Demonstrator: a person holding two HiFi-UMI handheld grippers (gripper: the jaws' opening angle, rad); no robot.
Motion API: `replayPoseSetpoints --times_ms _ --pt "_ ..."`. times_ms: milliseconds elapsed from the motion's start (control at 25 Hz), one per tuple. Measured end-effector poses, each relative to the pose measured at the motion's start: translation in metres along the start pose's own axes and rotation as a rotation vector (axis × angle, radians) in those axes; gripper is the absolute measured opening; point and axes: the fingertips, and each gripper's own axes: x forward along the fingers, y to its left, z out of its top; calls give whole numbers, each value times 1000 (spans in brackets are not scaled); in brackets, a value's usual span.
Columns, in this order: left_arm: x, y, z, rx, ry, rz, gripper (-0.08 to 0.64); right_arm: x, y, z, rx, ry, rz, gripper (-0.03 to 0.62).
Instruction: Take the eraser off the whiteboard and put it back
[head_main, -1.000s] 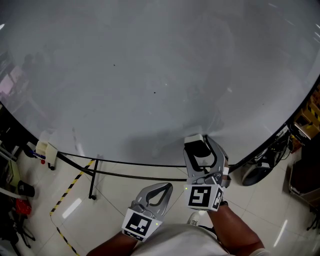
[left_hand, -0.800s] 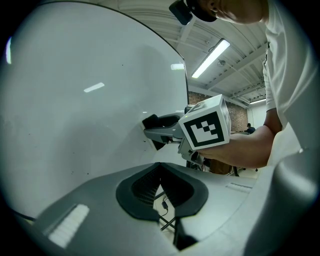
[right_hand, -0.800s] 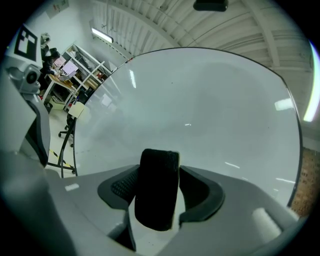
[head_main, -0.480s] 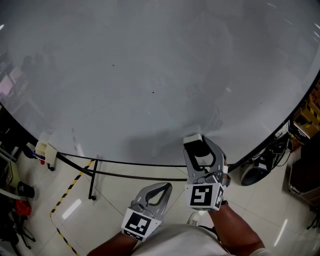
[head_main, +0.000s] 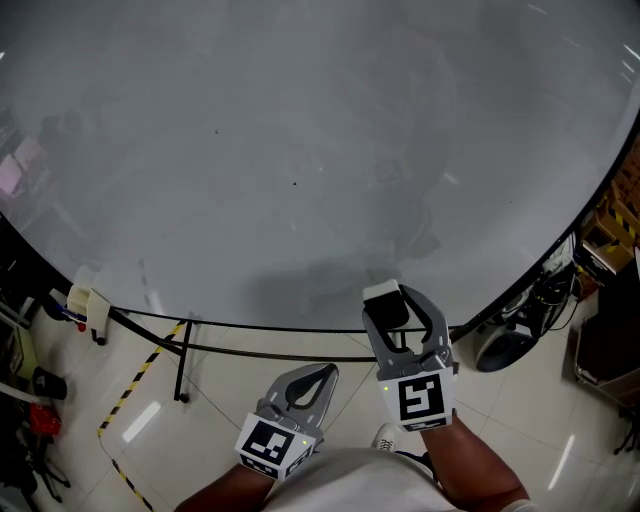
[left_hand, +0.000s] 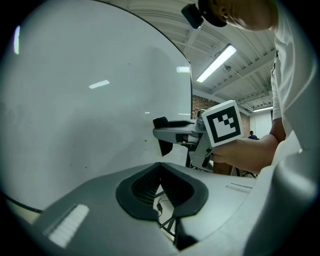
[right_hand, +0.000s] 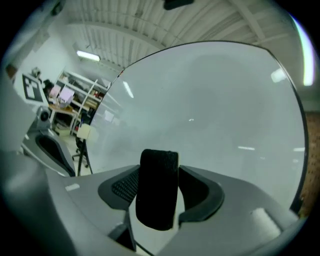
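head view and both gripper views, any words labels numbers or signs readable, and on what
No readable text in any view.
Whiteboard: blank apart from small specks.
Eraser: no print showing.
Marker cubes: black-and-white square patterns, not letters or numbers.
Shelf items behind: too small and blurred to read.

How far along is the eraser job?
Done: the right tongs have just been closing and now pinch the eraser near the lower edge of the whiteboard. In hand: taking it off; whether it has left the board I cannot tell. Left: putting it back. The left tongs are shut, empty.
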Motion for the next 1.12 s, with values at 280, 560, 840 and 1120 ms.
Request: replayPoseSetpoints --times_ms 280,560,840,1120 --pt "-1 -1 3 -6 -7 1 17 -17 -1 -18 348 -8 125 233" --pt "-1 2 9 -33 -25 0 17 -37 3 -14 470 -57 206 233" --pt "3 -12 17 8 -25 -28 17 -58 1 -20 495 -49 229 233" --pt "5 -18 20 17 -26 -44 17 -69 6 -22 521 -63 284 233"
